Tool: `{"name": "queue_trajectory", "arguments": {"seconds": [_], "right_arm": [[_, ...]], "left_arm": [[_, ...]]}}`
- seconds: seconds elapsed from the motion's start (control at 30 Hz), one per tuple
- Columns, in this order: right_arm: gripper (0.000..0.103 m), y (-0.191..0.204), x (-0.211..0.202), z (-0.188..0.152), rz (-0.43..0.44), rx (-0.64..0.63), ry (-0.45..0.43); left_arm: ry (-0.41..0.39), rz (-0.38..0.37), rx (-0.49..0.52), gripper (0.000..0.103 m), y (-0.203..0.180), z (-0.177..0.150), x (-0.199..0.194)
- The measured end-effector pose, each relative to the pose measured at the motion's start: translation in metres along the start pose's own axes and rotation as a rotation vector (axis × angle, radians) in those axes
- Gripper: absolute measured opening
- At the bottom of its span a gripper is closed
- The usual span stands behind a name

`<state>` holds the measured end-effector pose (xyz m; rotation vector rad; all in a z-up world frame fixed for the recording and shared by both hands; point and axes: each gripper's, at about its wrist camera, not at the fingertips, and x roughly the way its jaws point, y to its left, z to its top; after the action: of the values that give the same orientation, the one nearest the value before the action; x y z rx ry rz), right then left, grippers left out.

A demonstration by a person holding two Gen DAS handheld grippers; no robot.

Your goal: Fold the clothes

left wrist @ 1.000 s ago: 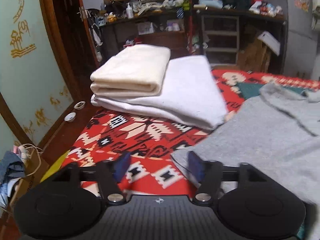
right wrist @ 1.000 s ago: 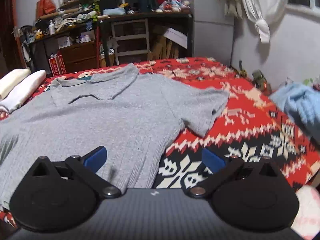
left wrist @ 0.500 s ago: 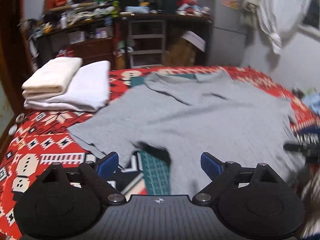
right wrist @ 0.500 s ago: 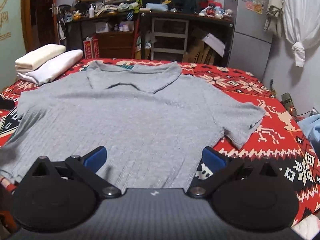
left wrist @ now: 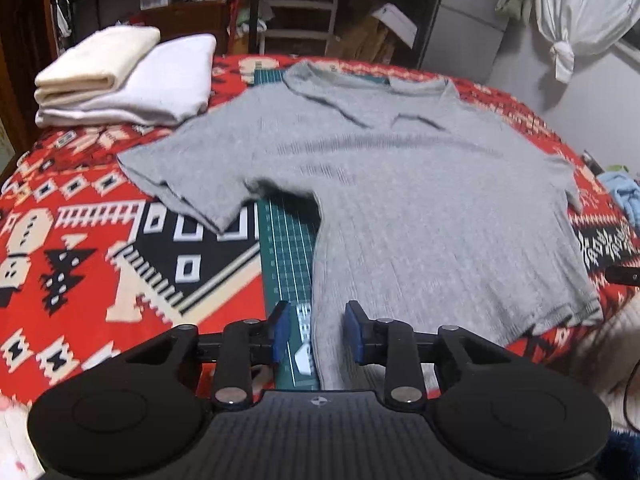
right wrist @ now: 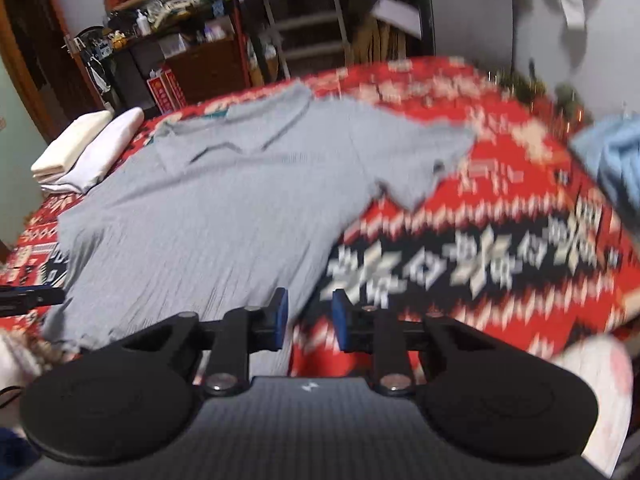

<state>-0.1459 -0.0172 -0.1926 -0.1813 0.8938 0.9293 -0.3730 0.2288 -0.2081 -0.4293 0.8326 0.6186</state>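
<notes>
A grey polo shirt (left wrist: 420,200) lies flat on the bed's red patterned blanket (left wrist: 80,240). The left gripper (left wrist: 314,330) has its jaws closing around the shirt's near left hem corner. The right gripper (right wrist: 306,318) has its jaws closing over the opposite hem corner; blur hides contact. Folded towels (left wrist: 132,76) occupy the far left corner.

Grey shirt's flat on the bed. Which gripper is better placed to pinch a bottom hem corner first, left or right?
Probably left. The left gripper already has the grey shirt side edge between its closing jaws. The right gripper is closing too, but that blurred view doesn't settle whether cloth sits between its jaws or only the red blanket.
</notes>
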Motion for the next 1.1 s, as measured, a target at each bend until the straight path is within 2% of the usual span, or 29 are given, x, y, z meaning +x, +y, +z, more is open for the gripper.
{"name": "queue_trajectory", "arguments": {"seconds": [0.13,0.27,0.3,0.33,0.37,0.4,0.47,0.53,0.73,0.87,1.1], "right_arm": [[0.026,0.003,0.0,-0.014,0.02,0.022,0.062],[0.027,0.019,0.004,-0.022,0.014,-0.038,0.098],[0.027,0.022,0.005,-0.023,0.01,-0.057,0.103],[0.026,0.025,0.007,-0.024,0.006,-0.075,0.108],[0.019,0.029,0.008,-0.025,0.002,-0.094,0.113],[0.007,0.032,0.01,-0.025,-0.001,-0.113,0.118],[0.003,0.037,0.01,-0.025,-0.013,-0.149,0.112],[0.002,0.038,0.005,-0.023,-0.045,-0.182,0.088],[0.002,-0.003,-0.016,-0.01,-0.116,-0.112,0.057],[0.002,-0.028,-0.024,-0.015,-0.123,-0.035,0.082],[0.002,-0.031,-0.019,-0.034,-0.124,0.005,0.133]], "left_arm": [[0.015,0.002,0.019,0.029,-0.002,-0.004,-0.002],[0.026,0.01,0.039,0.029,-0.006,-0.008,-0.004],[0.022,0.017,0.045,0.027,-0.008,-0.008,-0.004],[0.02,0.021,0.051,0.012,-0.009,-0.009,-0.004],[0.022,0.016,0.049,0.01,-0.009,-0.009,-0.004],[0.028,0.008,0.036,0.009,-0.007,-0.008,-0.005],[0.041,-0.009,0.008,0.007,-0.002,-0.005,-0.006],[0.05,-0.037,-0.031,0.007,0.006,-0.003,-0.011],[0.07,-0.06,-0.091,0.007,0.023,-0.001,-0.025],[0.105,-0.064,-0.106,0.007,0.03,-0.004,-0.024],[0.144,-0.051,-0.093,0.008,0.031,-0.007,-0.016]]}}
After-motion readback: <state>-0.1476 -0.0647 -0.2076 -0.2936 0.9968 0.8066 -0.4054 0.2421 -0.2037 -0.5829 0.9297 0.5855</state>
